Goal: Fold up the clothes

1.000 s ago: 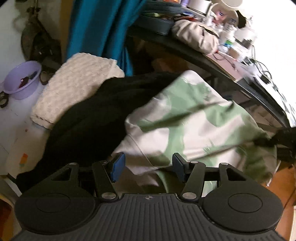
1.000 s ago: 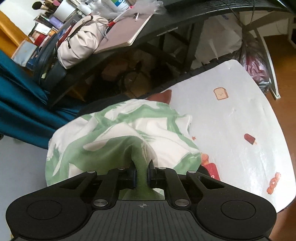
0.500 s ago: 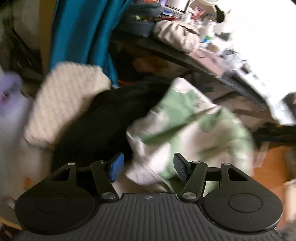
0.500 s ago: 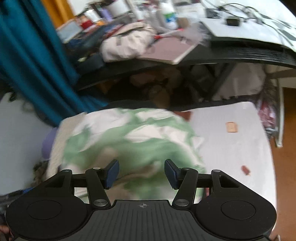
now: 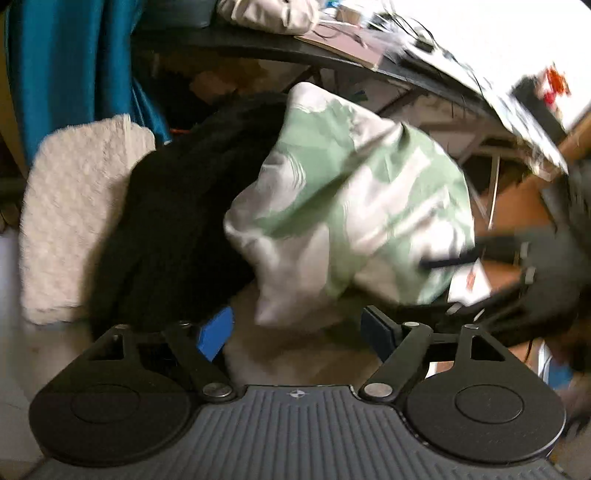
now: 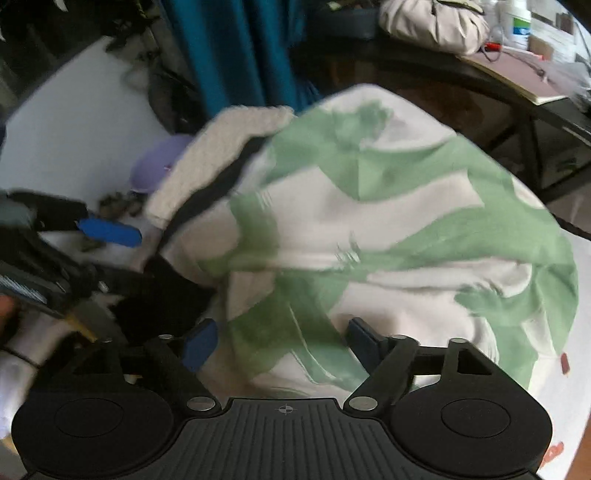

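Observation:
A green and white patterned garment (image 5: 343,206) lies bunched on the table, also in the right wrist view (image 6: 388,236). A black garment (image 5: 177,229) lies beside it on the left, showing in the right wrist view (image 6: 162,295) too. A cream fluffy garment (image 5: 74,214) lies further left, and in the right wrist view (image 6: 221,147) behind. My left gripper (image 5: 297,334) is open and empty, just short of the green garment's near edge. My right gripper (image 6: 282,341) is open and empty over the green garment. The right gripper appears blurred in the left wrist view (image 5: 517,258).
A dark desk (image 5: 258,48) with a beige bag (image 6: 432,22), notebook and clutter stands behind. A teal curtain (image 5: 66,66) hangs at the back left. A purple basin (image 6: 155,166) sits on the floor. The white printed table cover (image 6: 576,406) shows at right.
My right gripper let go of the green garment, opened, and swung left. The garment dropped into a heap. My left gripper stayed open and shifted slightly right.

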{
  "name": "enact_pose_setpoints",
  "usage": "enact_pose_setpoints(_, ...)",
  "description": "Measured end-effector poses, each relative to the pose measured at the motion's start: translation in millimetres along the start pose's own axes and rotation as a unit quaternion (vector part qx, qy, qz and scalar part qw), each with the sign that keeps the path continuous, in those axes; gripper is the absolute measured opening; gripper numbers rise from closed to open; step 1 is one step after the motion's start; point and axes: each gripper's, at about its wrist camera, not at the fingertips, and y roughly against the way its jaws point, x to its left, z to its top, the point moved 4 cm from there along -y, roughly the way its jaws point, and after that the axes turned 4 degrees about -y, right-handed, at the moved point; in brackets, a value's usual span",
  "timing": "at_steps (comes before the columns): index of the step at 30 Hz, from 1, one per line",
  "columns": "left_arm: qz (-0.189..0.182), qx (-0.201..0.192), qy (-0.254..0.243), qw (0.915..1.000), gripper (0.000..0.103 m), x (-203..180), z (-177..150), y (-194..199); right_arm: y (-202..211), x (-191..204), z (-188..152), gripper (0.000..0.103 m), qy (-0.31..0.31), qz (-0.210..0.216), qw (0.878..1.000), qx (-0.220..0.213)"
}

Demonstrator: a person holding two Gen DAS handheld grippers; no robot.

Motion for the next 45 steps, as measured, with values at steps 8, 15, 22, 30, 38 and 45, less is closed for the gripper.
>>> enact_pose_setpoints(8, 0.014, -0.056, 0.030, 0.9979, 0.004, -20, 15, -6, 57, -84, -20, 0.000, -0.160, -0.040, 0.984, -0.068)
enact_pose_setpoints(15, -0.020, -0.146, 0.031, 0.9885, 0.004, -43, 49, 45, 83, -95, -27, 0.034, -0.171, 0.004, 0.982, -0.081)
enact_pose_setpoints(22, -0.006, -0.230, 0.030, 0.9728, 0.004, -51, 89, 92, 12, -16, -25, 0.057, -0.074, 0.047, 0.996, -0.015)
enact_pose_setpoints(30, 0.024, -0.305, 0.055, 0.9504, 0.004, -50, 77, 141, 72, -57, -16, 0.003, -0.196, 0.056, 0.972, -0.116)
enact_pose_setpoints(38, 0.048, -0.426, 0.033, 0.9027, 0.004, -82, 64, 212, 264, -87, 39, 0.003, -0.195, 0.079, 0.893, -0.397)
enact_pose_setpoints(45, 0.011, -0.366, -0.031, 0.9301, 0.005, -106, 64, 172, 297, -107, 64, 0.003, -0.191, 0.042, 0.872, -0.448)
